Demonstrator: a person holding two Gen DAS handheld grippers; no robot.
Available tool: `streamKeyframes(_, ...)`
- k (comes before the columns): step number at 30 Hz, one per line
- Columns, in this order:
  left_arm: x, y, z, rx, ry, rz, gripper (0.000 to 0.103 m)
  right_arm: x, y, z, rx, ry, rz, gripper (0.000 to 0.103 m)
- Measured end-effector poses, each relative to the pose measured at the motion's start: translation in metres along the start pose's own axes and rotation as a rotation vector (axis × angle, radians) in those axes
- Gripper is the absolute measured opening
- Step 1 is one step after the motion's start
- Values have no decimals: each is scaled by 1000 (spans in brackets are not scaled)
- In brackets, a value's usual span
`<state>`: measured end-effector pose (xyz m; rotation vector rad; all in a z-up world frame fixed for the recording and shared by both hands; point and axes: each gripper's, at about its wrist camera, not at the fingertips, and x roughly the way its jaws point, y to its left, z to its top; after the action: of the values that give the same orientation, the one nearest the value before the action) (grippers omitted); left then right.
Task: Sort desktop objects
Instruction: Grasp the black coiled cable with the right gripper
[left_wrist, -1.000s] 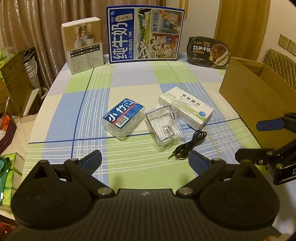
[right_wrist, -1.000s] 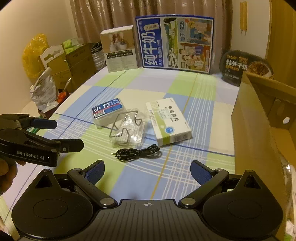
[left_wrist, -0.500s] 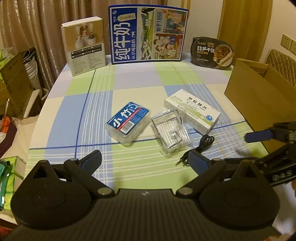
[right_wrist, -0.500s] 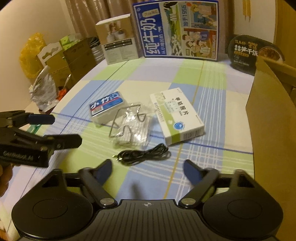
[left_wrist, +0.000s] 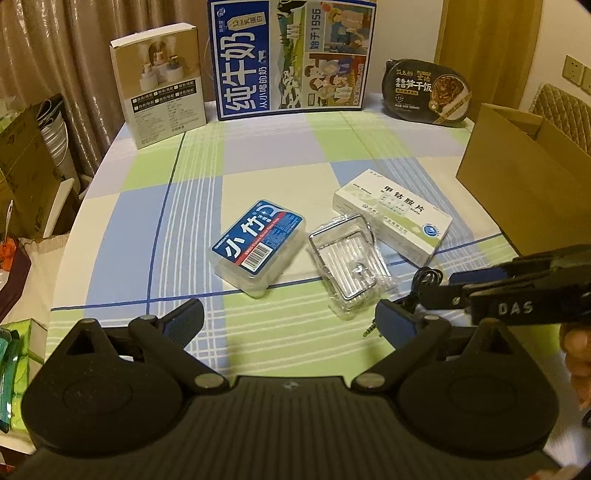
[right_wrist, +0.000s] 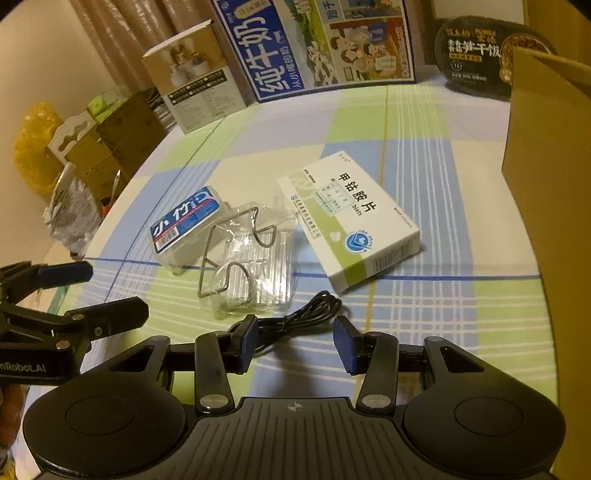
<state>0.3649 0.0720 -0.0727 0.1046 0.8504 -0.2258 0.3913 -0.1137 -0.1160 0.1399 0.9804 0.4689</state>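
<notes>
A round table (left_wrist: 258, 155) under a checked blue, green and cream cloth carries four small items near its middle. The black cable (right_wrist: 295, 319), loosely coiled, lies nearest the viewer; its plug (left_wrist: 370, 329) points toward the table's near edge. The right gripper (right_wrist: 297, 345) is lowered over this cable: its jaws have just been closing, and the cable lies between the two blue pads (right_wrist: 345, 349), which stand a little apart from it on either side and do not yet press it. Just beyond the cable rests a clear plastic packet with a bent wire frame (right_wrist: 245, 260), touching or overlapping a clear case with a blue label (right_wrist: 186, 219) to its left. To the right of the packet lies a white and green medicine box (right_wrist: 349, 221), flat, one corner close to the cable.

The left gripper (left_wrist: 291, 319) hovers over the near part of the table with its jaws spread wide and nothing between them; the blue-labelled case lies beyond its fingertips. A fingertip of the person's hand (left_wrist: 576, 338) shows behind the right gripper.

An open cardboard box (left_wrist: 524, 192) stands at the table's right side. Along the far edge stand a beige carton (left_wrist: 162, 85), a large blue milk carton (left_wrist: 291, 59) and a dark oval meal tub (left_wrist: 428, 92), propped upright. Curtains (left_wrist: 55, 48) hang behind.
</notes>
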Motion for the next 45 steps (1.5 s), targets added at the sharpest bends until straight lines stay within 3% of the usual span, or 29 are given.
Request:
streamKeyframes(6, 4, 5, 1, -36, 5, 23, 97, 10, 2, 3, 53, -7, -26, 44)
streamKeyframes(11, 7, 7, 1, -40, 9, 20, 97, 14, 10, 5, -13, -9, -59, 43)
streamKeyframes(13, 7, 6, 1, -40, 12, 20, 97, 15, 11, 6, -28, -10, -62, 36)
streamKeyframes(15, 8, 5, 0, -40, 12, 19, 97, 13, 10, 6, -37, -9, -51, 18)
streamKeyframes(22, 11, -1, 2, -36, 12, 7, 97, 4, 14, 9, -144, -3, -101, 14)
streamKeyframes(24, 13, -5, 3, -31, 12, 0, 97, -2, 14, 12, -180, -6, -119, 0)
streamKeyframes(32, 22, -16, 6, -47, 10, -51, 96, -5, -2, 9, -163, 49, -111, 0)
streamKeyframes(34, 28, -20, 7, -48, 4, -56, 95, -7, -5, 8, -166, 47, -105, 8)
streamKeyframes(36, 32, -24, 7, -55, -5, -64, 92, -8, -8, 7, -171, 47, -111, 34)
streamKeyframes(37, 34, -26, 8, -62, -9, -67, 91, -9, -11, 7, -169, 48, -111, 38)
streamKeyframes(40, 42, -29, 10, -89, -16, -68, 87, -8, -14, 6, -172, 56, -103, 39)
streamKeyframes(44, 57, -36, 12, -99, 1, -67, 66, -7, -12, 2, -202, 63, -78, 39)
streamKeyframes(45, 61, -38, 12, -99, 7, -59, 65, -6, -11, 2, -215, 61, -66, 39)
